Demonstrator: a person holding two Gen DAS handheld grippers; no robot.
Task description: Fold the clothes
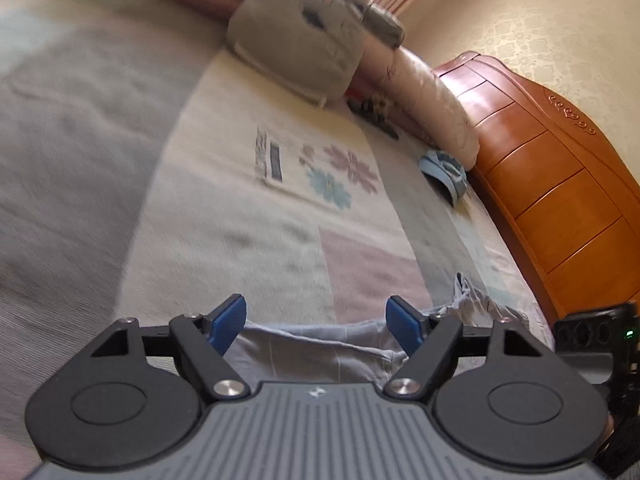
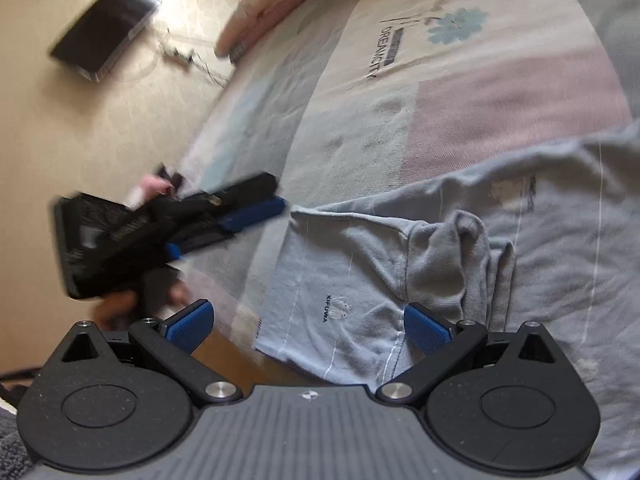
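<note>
A soft, light grey-blue cotton garment [image 2: 420, 248] with thin white lines lies on the bed [image 2: 500, 92], near the bed's edge, partly flat and partly bunched in the middle. One flap with a small dark print is laid over the rest, so it may be half folded or just dropped there; I cannot tell which. The right tongs [image 2: 308, 322] are spread wide and hold nothing, with the printed flap just in front of them. The left tongs [image 1: 316, 322] are spread wide too and hold nothing, right above a strip of the same cloth. To fold well, each pair of tongs should pinch a neat corner, not the bunched lump, and both should lift and lay the cloth together so the edges line up. The bed's edge and the bare floor [image 2: 100, 120] are close on one side, so cloth could slide off there. Toward the big grey stuffed toy [image 1: 304, 36] the patchwork cover has lots of open room
</note>
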